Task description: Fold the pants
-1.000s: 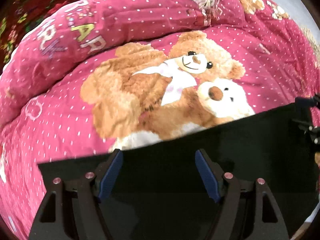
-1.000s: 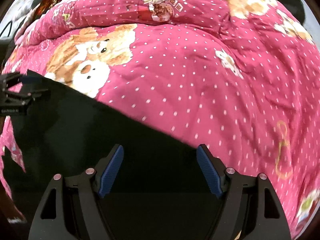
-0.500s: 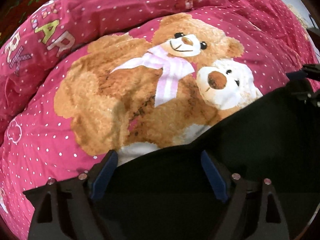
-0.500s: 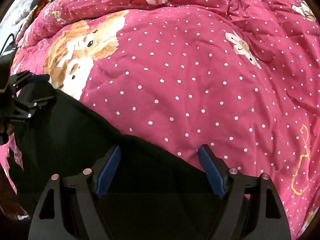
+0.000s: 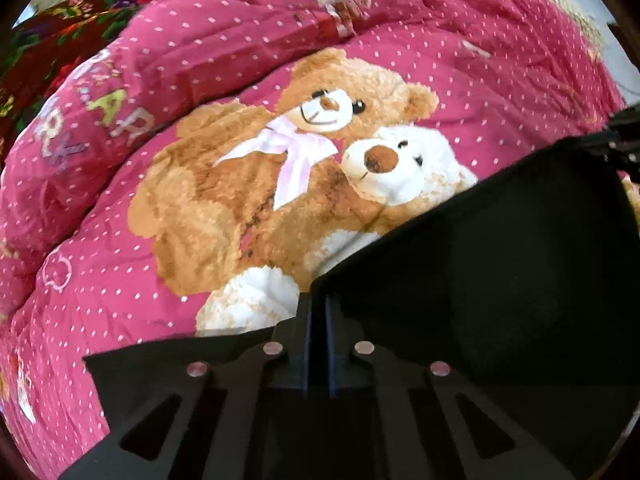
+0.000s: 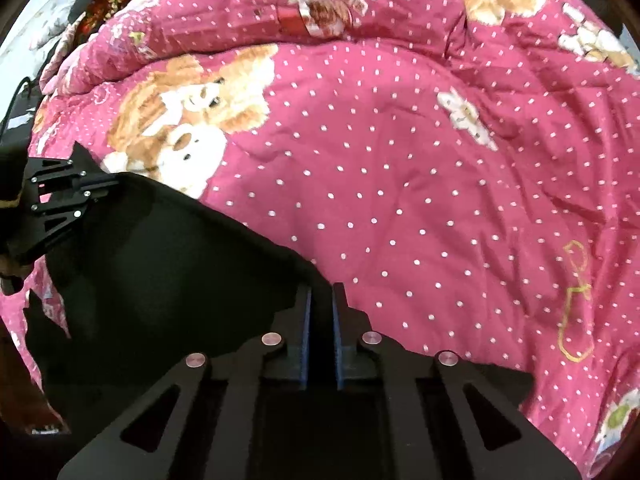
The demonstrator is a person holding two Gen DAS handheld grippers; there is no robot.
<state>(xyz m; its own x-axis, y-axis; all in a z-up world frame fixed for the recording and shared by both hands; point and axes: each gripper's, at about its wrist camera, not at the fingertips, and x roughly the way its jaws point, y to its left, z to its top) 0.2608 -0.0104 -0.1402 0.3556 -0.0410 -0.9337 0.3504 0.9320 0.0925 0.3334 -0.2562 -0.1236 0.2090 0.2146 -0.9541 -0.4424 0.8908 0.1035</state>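
The black pants (image 5: pixel 500 280) lie on the pink teddy-bear quilt (image 5: pixel 200 240) covering the bed. The left gripper (image 5: pixel 316 312) has its jaws closing on the pants' edge, fabric pinched between them. The right gripper (image 6: pixel 321 300) does likewise, jaws closing on the far edge, the cloth taut between both.

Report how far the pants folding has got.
Done: both claws have pinched the black pants' far edge, left claw and right claw, each shut on cloth. In hand: that edge stretched between them above the pink quilt. Left: carrying the edge over and laying the fold; no finished fold shows.
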